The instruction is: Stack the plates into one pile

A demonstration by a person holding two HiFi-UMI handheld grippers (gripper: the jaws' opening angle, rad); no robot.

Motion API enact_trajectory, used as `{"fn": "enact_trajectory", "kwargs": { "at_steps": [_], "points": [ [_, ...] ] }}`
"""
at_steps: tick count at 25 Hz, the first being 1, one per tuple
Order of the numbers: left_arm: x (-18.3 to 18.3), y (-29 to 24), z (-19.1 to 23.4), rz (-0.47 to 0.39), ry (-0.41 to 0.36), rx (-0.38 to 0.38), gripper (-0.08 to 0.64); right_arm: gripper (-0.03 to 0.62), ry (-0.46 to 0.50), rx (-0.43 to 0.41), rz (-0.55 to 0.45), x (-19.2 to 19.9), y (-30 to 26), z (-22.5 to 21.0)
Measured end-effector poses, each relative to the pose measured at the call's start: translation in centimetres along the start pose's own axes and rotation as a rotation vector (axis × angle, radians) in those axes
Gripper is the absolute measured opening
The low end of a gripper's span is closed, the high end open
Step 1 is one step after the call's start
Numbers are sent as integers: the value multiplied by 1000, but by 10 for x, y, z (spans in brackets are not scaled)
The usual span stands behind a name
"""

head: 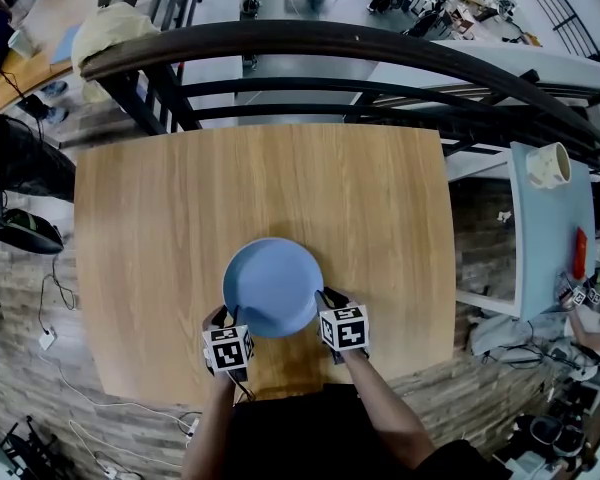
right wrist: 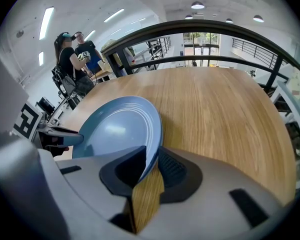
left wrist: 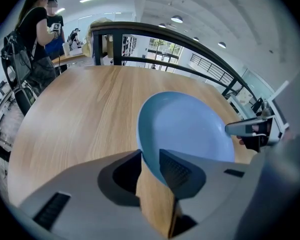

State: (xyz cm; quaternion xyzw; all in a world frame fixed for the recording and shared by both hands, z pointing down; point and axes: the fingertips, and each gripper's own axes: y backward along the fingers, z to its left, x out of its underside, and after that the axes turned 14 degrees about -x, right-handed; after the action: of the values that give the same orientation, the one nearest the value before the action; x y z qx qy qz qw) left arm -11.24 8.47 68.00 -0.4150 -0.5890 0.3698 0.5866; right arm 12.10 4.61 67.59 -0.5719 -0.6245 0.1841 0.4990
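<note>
**Left tool** [left wrist: 150, 159]: jaws partly open and set astride the near-left rim of the blue plate [head: 272, 283]. The rim stands in the gap, the pads are not clamped on it, and bare wood shows between them.

**Right tool** [right wrist: 152, 159]: jaws partly open and astride the near-right rim. The rim lies in the gap, closer to the outer pad, and is not gripped.

**Blue plate:** round, so it has no long axis. It lies flat with the hollow side up and nothing in it. Whether another plate lies beneath cannot be told. It sits midway across the worktop [head: 160, 208], towards the near edge.

**Worktop:** pale wood, carrying only the plate. There is wide free surface to the left, to the right and on the far side. The near edge lies just behind both tools.

**Surroundings:**
- A dark curved railing [head: 330, 40] runs beyond the far edge.
- A light-blue side table [head: 540, 258] stands apart on the right, with a cream cup [head: 548, 165] on it.
- Two persons [left wrist: 37, 39] stand off the far-left corner.
</note>
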Motion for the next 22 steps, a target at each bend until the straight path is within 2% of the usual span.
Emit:
{"fn": "enact_trajectory", "kwargs": {
  "at_steps": [4, 16, 22],
  "points": [
    [0, 1, 0, -1, -1, -4, 132, 100, 3, 2, 0, 1, 2, -1],
    [-4, 12, 7, -25, 34, -22, 146, 112, 14, 13, -57, -6, 21, -1],
    [-7, 25, 17, -74, 71, -47, 146, 110, 29, 4, -95, -14, 29, 7]
  ]
}}
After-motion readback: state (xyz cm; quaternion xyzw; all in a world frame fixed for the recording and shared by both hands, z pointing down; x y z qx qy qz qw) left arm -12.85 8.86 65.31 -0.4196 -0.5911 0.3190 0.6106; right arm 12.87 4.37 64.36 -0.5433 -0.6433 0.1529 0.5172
